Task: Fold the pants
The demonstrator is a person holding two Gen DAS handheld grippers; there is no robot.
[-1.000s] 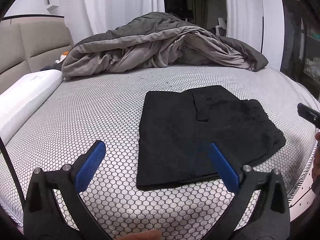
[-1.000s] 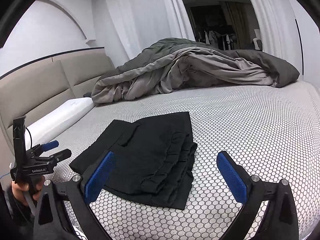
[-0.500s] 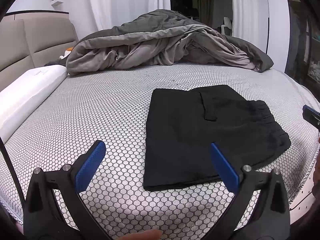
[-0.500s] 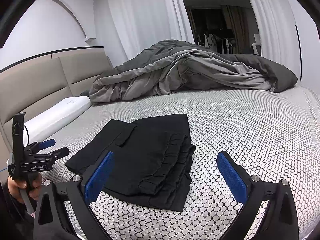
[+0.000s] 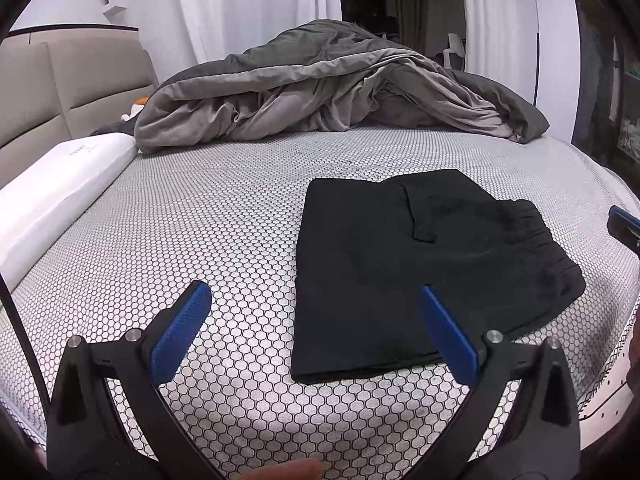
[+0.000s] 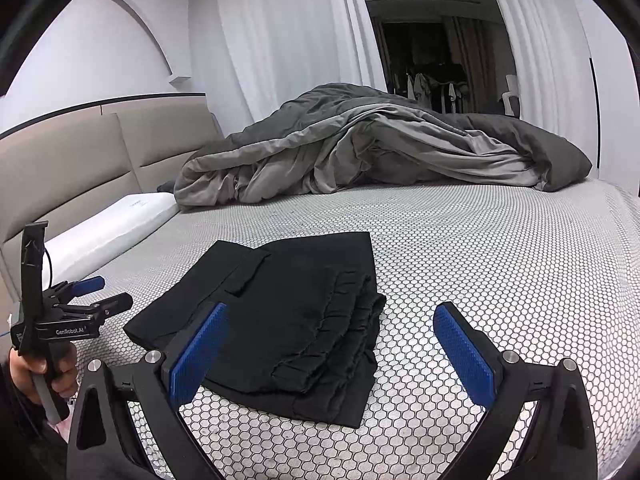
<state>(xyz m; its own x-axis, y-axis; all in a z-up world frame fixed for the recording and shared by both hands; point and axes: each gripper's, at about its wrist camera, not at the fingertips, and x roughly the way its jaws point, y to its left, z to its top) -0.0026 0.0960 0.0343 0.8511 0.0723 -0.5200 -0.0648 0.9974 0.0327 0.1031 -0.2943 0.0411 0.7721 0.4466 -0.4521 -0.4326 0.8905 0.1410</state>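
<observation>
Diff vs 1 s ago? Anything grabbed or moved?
Nothing grabbed or released. Both tongs, left and right, stayed open and empty and drew back slightly from the pants; the right also rose a little. The pants stayed folded on the bed, and the duvet is unchanged.

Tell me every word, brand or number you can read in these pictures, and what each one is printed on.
"GenRobot.AI": white lettering on the black body of the left gripper, seen from the right wrist view.
Small grey print on the white pillow: too small and blurred to read.
No readable text on the black pants, the grey duvet or the honeycomb-patterned sheet.
</observation>
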